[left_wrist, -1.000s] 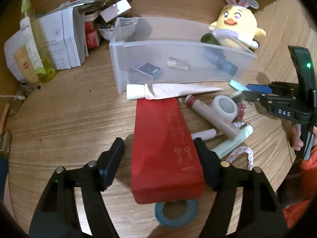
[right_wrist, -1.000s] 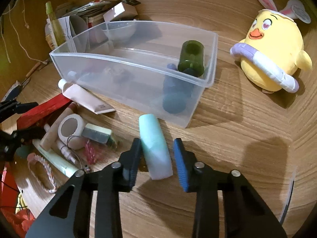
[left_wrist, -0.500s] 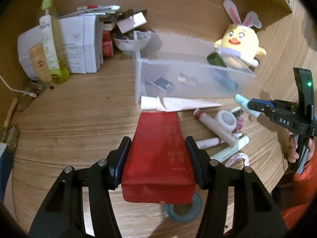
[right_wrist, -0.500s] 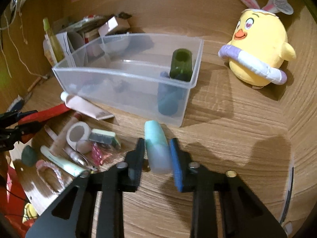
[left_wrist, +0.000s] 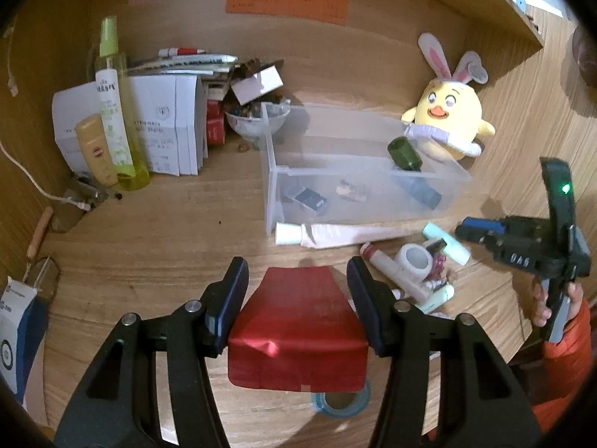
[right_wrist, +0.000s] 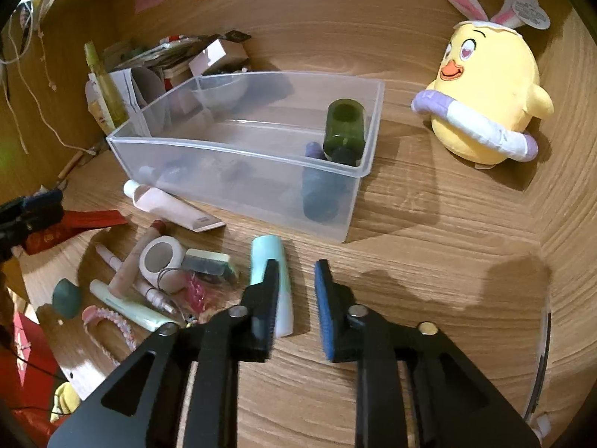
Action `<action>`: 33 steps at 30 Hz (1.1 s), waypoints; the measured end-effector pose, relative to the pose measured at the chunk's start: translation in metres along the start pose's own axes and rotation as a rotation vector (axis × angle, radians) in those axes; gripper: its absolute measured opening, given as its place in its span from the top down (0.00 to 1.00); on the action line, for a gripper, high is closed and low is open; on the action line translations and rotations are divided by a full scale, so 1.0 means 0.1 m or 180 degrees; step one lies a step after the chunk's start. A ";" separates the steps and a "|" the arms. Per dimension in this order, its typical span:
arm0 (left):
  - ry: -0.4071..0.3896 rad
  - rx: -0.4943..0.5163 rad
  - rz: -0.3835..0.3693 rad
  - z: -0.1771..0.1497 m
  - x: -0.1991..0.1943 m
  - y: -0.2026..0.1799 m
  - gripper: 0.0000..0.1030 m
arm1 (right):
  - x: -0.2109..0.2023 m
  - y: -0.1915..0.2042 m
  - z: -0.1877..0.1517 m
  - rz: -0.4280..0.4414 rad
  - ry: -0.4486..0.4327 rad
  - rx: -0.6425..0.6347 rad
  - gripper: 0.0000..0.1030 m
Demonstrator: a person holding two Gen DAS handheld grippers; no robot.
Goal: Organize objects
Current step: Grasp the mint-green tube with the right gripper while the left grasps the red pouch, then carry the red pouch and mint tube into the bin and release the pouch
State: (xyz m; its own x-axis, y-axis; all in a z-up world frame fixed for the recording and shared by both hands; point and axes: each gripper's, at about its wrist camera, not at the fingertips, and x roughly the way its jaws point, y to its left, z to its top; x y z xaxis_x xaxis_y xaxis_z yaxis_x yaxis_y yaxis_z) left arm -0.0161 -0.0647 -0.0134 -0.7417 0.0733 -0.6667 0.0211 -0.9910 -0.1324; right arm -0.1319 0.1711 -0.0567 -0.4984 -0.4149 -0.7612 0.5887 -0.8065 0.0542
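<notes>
1. On the wooden desk (right_wrist: 429, 261), sorting is under way. A clear rectangular plastic bin (right_wrist: 238, 149) already holds a dark green bottle (right_wrist: 345, 127) and a few small items, while a cluster of cosmetics lies loose in front of its near wall.
2. Left gripper (left_wrist: 296, 272): the jaws have just been closing and now clamp a red flat packet (left_wrist: 298, 328) by its two long edges. The red flat packet appears raised clear of the desk, with its near end over a teal tape roll (left_wrist: 341, 405).
3. Right gripper (right_wrist: 296, 272): the jaws have just been opening and stand at a narrow gap. A mint-green cylindrical tube (right_wrist: 266, 250) lies on the desk just in front of the bin, partly within the gap. It sits against the black finger (right_wrist: 268, 291) and clear of the blue pad (right_wrist: 322, 291), so nothing is gripped.
4. Step in hand, as judged: the left side is carrying the red flat packet away from the pile, and the right side is attempting to pick up the mint-green cylindrical tube.
5. Next move, left: carry the red flat packet over the near wall of the bin, lower it inside, then release.
6. Next move, right: shift the gripper sideways until the tube is centred between the jaws, then close. An off-centre closure is likely to roll the tube aside.
</notes>
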 end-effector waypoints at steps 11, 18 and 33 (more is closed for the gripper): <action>-0.0186 0.0023 -0.0015 0.24 -0.09 -0.02 0.47 | 0.24 0.19 -0.03 -0.0071 0.0173 -0.0279 0.73; -0.0339 0.0054 -0.0073 0.41 -0.16 -0.10 0.47 | 0.17 0.17 -0.05 -0.0095 0.0081 -0.0248 0.78; -0.0586 0.0159 -0.0203 0.83 -0.22 -0.32 0.47 | -0.51 0.06 0.21 0.0037 -0.0522 -0.0068 0.78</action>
State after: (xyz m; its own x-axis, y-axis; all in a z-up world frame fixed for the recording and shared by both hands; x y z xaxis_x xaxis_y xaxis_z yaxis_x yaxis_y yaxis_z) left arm -0.0558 -0.0438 0.0663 -0.8506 0.1189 -0.5122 -0.0598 -0.9897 -0.1304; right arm -0.1169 0.1786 -0.0042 -0.5877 -0.4888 -0.6447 0.6075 -0.7929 0.0473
